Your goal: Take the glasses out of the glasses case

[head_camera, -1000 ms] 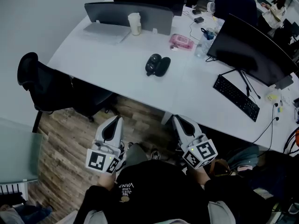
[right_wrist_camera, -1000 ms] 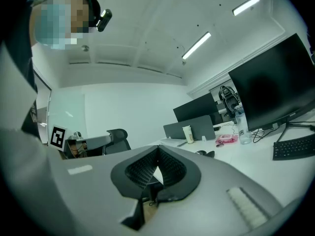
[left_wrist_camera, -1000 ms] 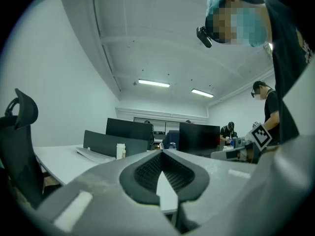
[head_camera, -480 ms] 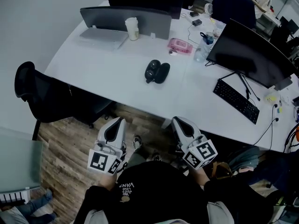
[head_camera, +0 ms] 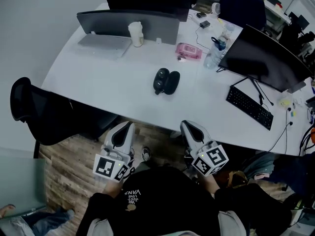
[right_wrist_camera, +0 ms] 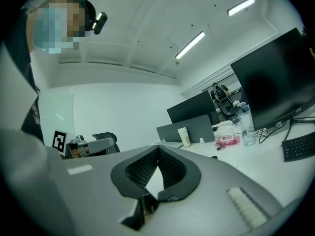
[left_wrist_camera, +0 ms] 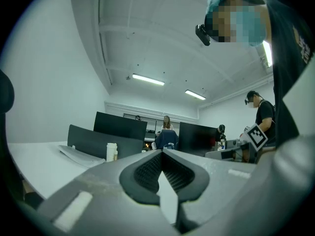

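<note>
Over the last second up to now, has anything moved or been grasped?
Only the head view drifted: the desk and the glasses case sit slightly lower in frame. Nothing was taken hold of or let go. The left gripper and right gripper stay shut and empty near the body; the case stays untouched on the desk.

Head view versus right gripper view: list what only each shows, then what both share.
Head view only: the wood floor, the marker cube on the right gripper, and the whole glasses case lying on the desk. Right gripper view only: ceiling lights and the right gripper's jaws meeting at the tips, with nothing between them. Both: cup, pink pack, bottle, keyboard, chair, left gripper.
</note>
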A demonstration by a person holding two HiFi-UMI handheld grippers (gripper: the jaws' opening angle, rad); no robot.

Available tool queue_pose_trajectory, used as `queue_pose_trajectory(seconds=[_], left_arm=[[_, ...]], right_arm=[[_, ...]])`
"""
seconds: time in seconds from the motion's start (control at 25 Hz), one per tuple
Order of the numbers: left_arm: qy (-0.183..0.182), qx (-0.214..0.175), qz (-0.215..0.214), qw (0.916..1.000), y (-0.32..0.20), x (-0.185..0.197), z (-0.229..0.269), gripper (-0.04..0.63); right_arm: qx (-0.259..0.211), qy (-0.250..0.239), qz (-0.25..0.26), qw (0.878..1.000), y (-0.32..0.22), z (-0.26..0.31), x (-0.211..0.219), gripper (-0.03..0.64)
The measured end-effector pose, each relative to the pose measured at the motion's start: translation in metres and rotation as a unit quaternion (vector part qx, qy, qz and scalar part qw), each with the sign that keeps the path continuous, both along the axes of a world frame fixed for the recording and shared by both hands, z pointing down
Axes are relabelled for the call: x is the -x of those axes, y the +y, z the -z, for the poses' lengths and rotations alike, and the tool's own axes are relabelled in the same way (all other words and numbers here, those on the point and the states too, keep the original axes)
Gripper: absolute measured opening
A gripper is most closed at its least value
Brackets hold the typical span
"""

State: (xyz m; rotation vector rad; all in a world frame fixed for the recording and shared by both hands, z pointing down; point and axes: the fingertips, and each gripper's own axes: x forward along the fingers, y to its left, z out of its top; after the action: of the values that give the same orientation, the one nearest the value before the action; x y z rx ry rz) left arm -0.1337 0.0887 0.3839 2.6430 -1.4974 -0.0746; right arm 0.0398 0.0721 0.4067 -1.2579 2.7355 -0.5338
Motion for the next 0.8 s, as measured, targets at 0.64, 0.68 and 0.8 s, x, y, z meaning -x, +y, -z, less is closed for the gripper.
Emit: queue_pose_trajectory(seconds=[0.64, 0.68, 0.8], left_arm=[[0.012, 0.001, -0.071, 0.9974, -0.069, 0.044, -0.003, 0.000], [0.013, 0.002, -0.076, 0.9970, -0.072, 0.047, -0.003, 0.000], [0.016, 0.003, -0.093, 0.9955, -0.082, 0.051, -0.005, 0.000]], right_arm=[[-0.001, 0.016, -0.078, 0.997, -0.046, 0.003, 0.040, 0.000], [-0.001, 0.017, -0.083, 0.996, -0.048, 0.003, 0.042, 0.000], [0.001, 0.021, -0.101, 0.995, -0.051, 0.003, 0.046, 0.000]])
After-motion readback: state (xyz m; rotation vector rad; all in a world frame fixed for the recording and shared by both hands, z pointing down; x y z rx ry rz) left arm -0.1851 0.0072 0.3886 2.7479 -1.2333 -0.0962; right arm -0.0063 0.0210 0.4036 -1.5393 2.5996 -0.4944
